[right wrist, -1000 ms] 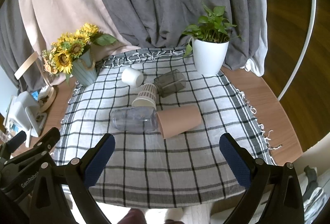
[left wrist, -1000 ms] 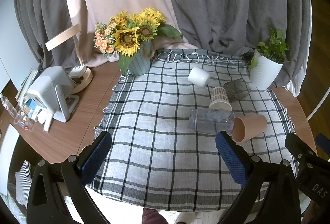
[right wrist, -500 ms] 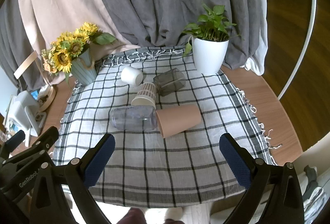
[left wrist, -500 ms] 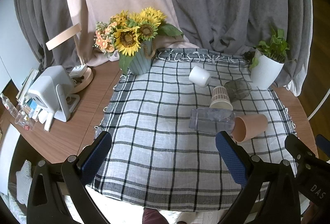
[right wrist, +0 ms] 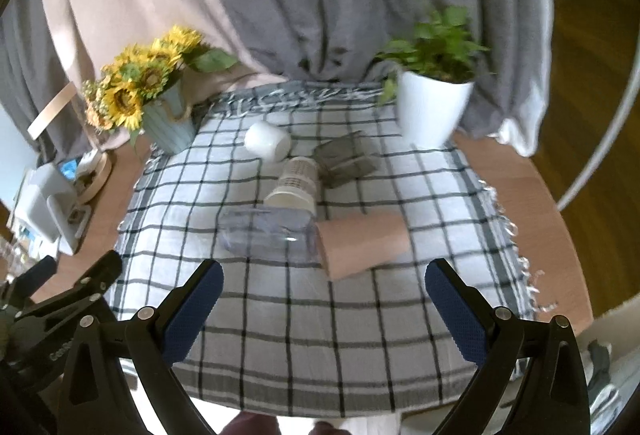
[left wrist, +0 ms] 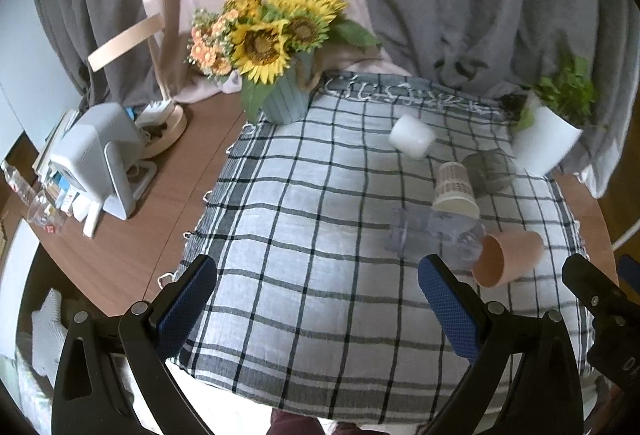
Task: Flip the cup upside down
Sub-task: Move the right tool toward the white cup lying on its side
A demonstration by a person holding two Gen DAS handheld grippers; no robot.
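Two grippers gape; paper cup (right wrist: 295,183) print illegible.

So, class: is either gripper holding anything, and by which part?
Nothing is held. The left gripper and right gripper are both open, short of the cups.

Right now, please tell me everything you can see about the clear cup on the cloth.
The clear cup is see-through, probably plastic, and looks empty. It lies on its side on the checked cloth, its long axis running left to right. One end meets the mouth of the tan cup; the patterned paper cup lies just behind it. Neither gripper touches it.
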